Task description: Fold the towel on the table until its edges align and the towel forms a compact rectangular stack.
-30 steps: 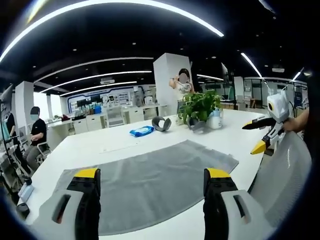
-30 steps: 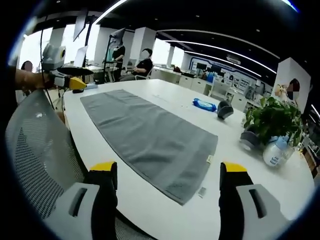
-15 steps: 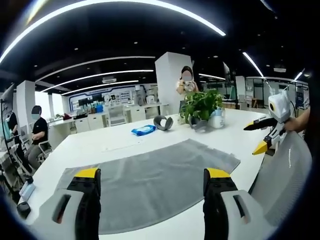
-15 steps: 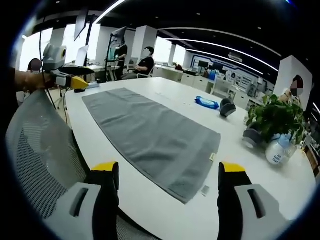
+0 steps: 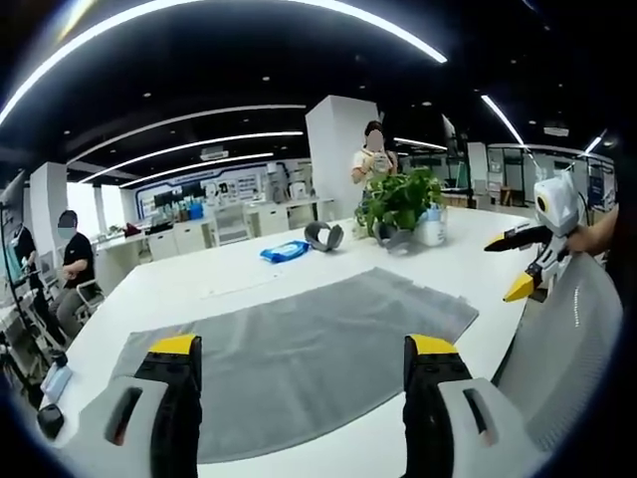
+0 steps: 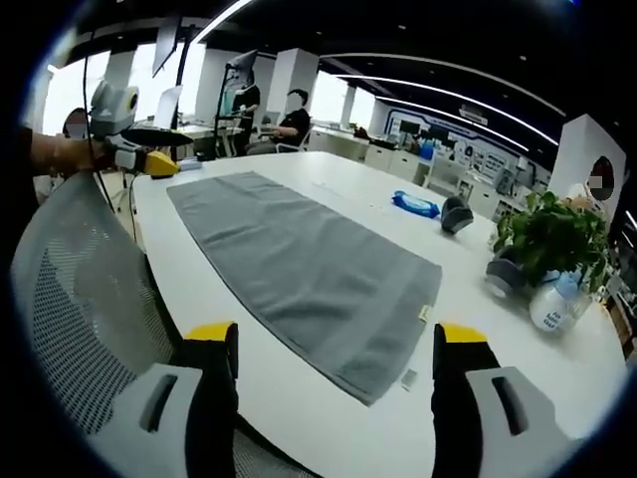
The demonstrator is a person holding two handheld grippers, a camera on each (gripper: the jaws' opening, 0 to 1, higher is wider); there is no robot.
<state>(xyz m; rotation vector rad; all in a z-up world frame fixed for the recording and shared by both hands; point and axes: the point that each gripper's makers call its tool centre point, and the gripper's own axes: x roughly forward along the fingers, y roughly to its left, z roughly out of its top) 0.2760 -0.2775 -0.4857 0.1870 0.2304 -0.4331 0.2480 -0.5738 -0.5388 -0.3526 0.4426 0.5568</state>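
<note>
I can read no writing anywhere: the small tag (image 6: pixel 424 313) on the towel's near-right edge and the loose white tag (image 6: pixel 403 379) on the surface just below that corner are too small to make out, and the label on the white bottle (image 6: pixel 545 305) at the right of the right gripper view shows only a blue smudge. The grey towel (image 5: pixel 299 354) lies spread flat in a single layer across the white surface (image 5: pixel 249 279), filling the middle of the left gripper view; in the right gripper view it runs from upper left toward lower right, with a banded hem at its near end. Its near edge in the left gripper view is cut off behind my jaws. My left hand-held gripper (image 5: pixel 299 358) hangs above the near edge of the towel with its yellow-tipped jaws spread wide, pinching nothing; my right hand-held gripper (image 6: pixel 333 344) is likewise spread and empty, hovering off the surface's edge over a grey mesh chair back (image 6: pixel 80 299). Further back on the surface sit a blue packet (image 5: pixel 284 252), a grey curved object (image 5: pixel 323 235) I cannot identify, and a potted plant (image 5: pixel 398 199) with the bottle beside it. A seated person (image 5: pixel 70 274) shows at the far left and another stands by the white pillar (image 5: pixel 338 149).
</note>
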